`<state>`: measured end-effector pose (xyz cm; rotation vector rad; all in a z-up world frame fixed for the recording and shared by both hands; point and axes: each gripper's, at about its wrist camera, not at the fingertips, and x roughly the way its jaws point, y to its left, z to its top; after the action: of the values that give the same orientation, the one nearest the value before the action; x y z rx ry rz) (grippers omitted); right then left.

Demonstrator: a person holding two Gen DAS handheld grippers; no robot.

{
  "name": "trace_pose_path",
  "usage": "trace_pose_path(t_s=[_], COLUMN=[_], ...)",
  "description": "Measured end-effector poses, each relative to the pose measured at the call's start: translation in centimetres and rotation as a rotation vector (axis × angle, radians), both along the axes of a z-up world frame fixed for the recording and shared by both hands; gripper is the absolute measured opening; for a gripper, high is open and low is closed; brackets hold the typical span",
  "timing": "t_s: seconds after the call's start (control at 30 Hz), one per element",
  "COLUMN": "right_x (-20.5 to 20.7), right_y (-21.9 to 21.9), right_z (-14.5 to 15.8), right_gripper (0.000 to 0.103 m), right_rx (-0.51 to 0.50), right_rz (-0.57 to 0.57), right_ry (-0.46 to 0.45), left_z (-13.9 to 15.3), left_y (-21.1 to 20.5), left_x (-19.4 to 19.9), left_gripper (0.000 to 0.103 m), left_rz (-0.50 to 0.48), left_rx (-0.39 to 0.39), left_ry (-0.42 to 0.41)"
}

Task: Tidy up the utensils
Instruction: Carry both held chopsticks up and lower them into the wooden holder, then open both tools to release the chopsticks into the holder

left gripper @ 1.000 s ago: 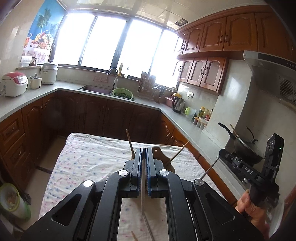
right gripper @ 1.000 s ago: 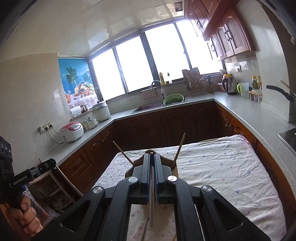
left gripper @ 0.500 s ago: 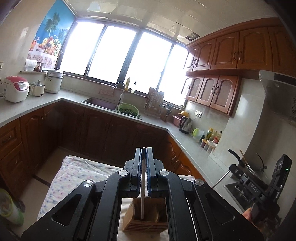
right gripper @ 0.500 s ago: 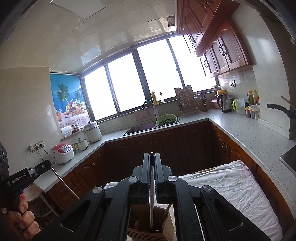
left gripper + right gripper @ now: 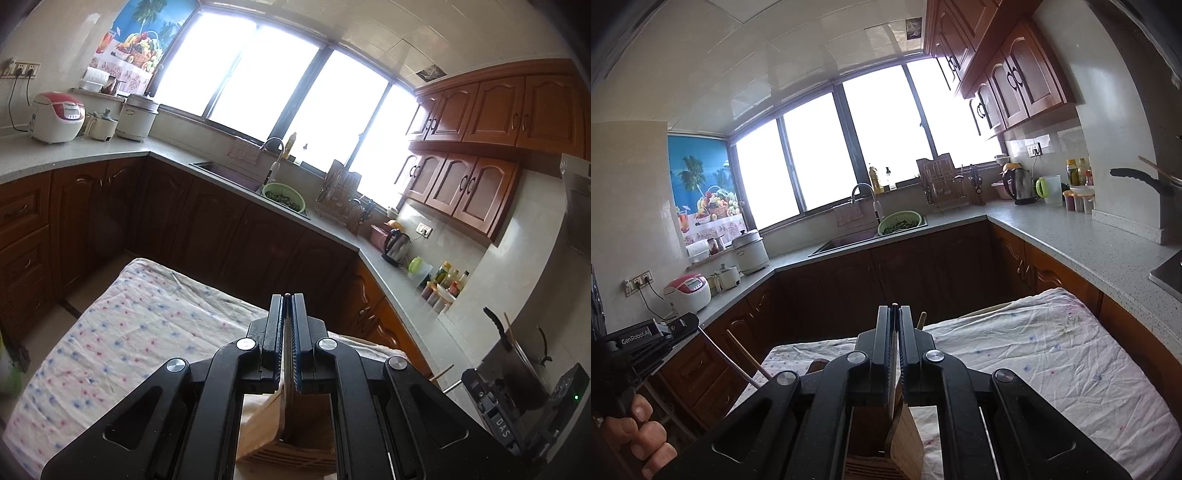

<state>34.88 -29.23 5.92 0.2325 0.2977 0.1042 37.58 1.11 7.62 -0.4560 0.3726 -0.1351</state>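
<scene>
Both claws (image 5: 287, 306) (image 5: 894, 317), each clamped on a chopstick (image 5: 286, 373) (image 5: 894, 369), now lower over holder (image 5: 288, 435).

Table (image 5: 1052, 354) draped in a wrinkled floral cloth (image 5: 140, 325), wooden utensil holder (image 5: 295, 435) standing directly on the cloth at the near edge

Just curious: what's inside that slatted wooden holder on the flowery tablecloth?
Each closed gripper lowers a thin chopstick into the slatted wooden holder; another stick leans out behind. Its bottom and other contents are hidden by the grippers.
</scene>
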Motion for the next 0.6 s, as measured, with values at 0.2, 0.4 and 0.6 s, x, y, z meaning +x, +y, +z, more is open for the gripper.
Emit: trace_pose_path(t_s=[0.2, 0.4, 0.6], right_x=[1.1, 1.6, 1.7], right_y=[-0.6, -0.6, -0.6], right_z=[-1.6, -1.8, -1.8], right_gripper=[0.004, 0.004, 0.004], right_rx=[0.056, 0.060, 0.059], right_rz=[0.001, 0.019, 0.028], right_ry=[0.051, 0.083, 0.097], left_z=[-1.7, -2.5, -2.3], left_y=[-0.8, -2.0, -2.1], left_x=[1.1, 2.1, 2.2], left_gripper=[0.003, 0.004, 0.004], left_rz=[-0.026, -0.075, -0.078], left_rx=[0.010, 0.038, 0.049], left_ry=[0.042, 0.088, 0.093])
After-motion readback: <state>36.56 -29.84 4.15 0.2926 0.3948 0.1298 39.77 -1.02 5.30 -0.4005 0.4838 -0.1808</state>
